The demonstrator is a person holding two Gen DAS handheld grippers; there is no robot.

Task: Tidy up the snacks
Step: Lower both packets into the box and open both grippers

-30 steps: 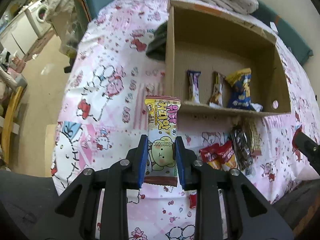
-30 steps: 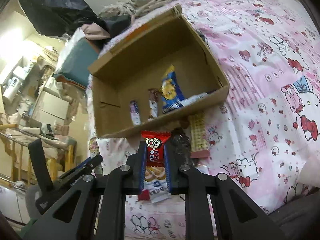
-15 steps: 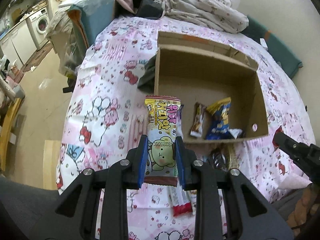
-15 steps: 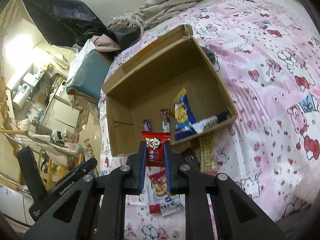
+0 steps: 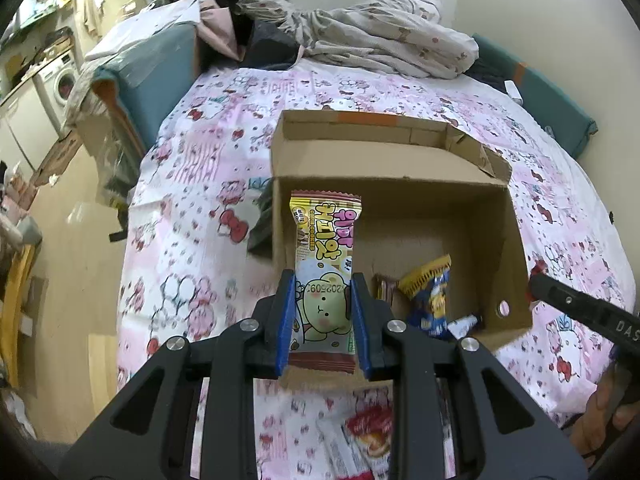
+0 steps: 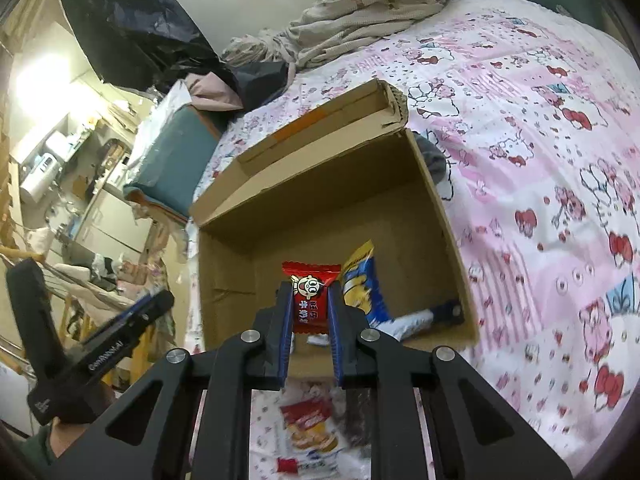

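My left gripper (image 5: 322,292) is shut on a yellow and pink cookie packet (image 5: 325,276) and holds it above the near left corner of an open cardboard box (image 5: 516,240). My right gripper (image 6: 311,300) is shut on a small red candy packet (image 6: 311,304) above the box's near wall (image 6: 432,344). Inside the box lie a blue and yellow snack bag (image 5: 430,300), also in the right wrist view (image 6: 362,288), and a brown bar (image 5: 384,286).
The box sits on a pink patterned bedspread (image 5: 192,208). Loose snack packets (image 6: 312,428) lie on the bedspread in front of the box. Crumpled bedding (image 5: 376,44) and a teal cushion (image 5: 160,80) lie behind. The bed's left edge drops to the floor (image 5: 76,248).
Both grippers have risen and pulled back with their packets; the box now sits lower and farther in both views, and more of the bed shows.
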